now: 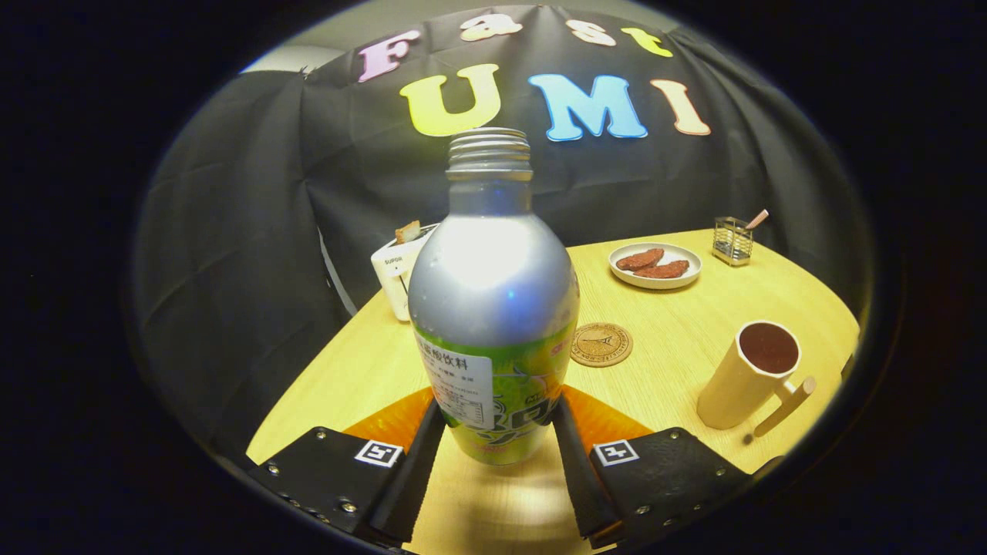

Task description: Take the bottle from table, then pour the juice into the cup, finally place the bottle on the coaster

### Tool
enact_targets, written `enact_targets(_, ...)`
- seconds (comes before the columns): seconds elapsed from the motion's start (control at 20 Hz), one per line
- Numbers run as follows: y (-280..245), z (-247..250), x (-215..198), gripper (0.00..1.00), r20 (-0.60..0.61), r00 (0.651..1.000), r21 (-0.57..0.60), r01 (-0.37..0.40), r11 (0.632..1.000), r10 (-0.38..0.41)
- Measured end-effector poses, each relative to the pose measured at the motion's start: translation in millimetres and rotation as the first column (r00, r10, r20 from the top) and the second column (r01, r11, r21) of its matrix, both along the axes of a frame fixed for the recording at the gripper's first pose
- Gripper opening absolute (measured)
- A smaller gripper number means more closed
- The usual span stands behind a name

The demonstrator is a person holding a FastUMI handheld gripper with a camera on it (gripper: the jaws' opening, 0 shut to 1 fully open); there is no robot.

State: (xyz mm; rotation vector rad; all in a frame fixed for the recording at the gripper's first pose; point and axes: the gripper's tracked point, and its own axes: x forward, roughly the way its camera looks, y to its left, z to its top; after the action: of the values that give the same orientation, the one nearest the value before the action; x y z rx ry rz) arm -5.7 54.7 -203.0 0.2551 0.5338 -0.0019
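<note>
Between my fingers stands the bottle (493,308), upright and uncapped, my gripper (493,432) clamped low on its sides. I should lift it level so nothing spills. Beyond it lies the coaster (601,344); ahead to the right waits the cup (752,374).

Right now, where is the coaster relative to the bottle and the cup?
In the gripper view the coaster lies flat on the table, just behind and right of the bottle held between the jaws, with the cup further right and the plate beyond it.
</note>
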Motion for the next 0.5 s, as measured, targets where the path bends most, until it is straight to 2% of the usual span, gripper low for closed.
enact_targets(0.5,-41.3,10.8,-1.9,0.75,0.01,0.996,0.199,0.084,0.976,-0.088)
